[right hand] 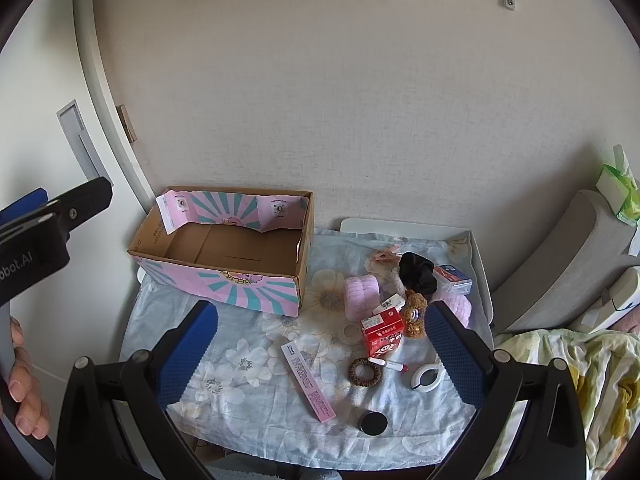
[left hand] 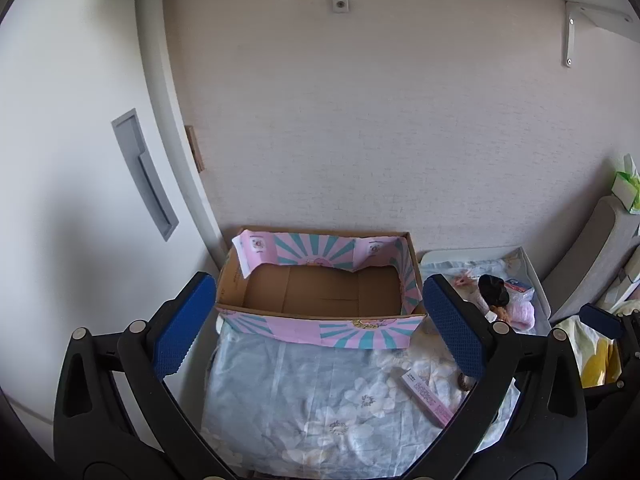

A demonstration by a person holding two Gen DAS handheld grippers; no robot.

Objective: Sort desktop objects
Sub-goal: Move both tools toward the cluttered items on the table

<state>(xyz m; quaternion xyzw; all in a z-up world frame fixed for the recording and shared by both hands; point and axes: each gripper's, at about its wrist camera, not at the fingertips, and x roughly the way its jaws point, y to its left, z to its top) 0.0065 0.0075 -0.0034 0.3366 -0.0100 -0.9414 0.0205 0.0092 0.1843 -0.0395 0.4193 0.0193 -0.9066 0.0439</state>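
An empty cardboard box (right hand: 224, 248) with pink and teal print stands at the back left of a small table covered by a floral cloth (right hand: 240, 364); it also shows in the left wrist view (left hand: 320, 292). Right of it lie a long pink box (right hand: 307, 381), a red carton (right hand: 382, 331), a brown scrunchie (right hand: 365, 372), a lip balm (right hand: 388, 364), a black round tin (right hand: 374, 423), a black scrunchie (right hand: 417, 271) and a small teddy (right hand: 414, 314). My left gripper (left hand: 320, 326) is open and empty, facing the box. My right gripper (right hand: 320, 354) is open and empty above the table's front.
A white sliding door (right hand: 48, 128) stands left of the table and a wall behind it. A grey cushion (right hand: 568, 260) and a flowered blanket (right hand: 580, 368) lie to the right. A pink roll (right hand: 361, 291), a white ring-shaped gadget (right hand: 426, 377) and a clear case (right hand: 454, 278) also lie on the cloth.
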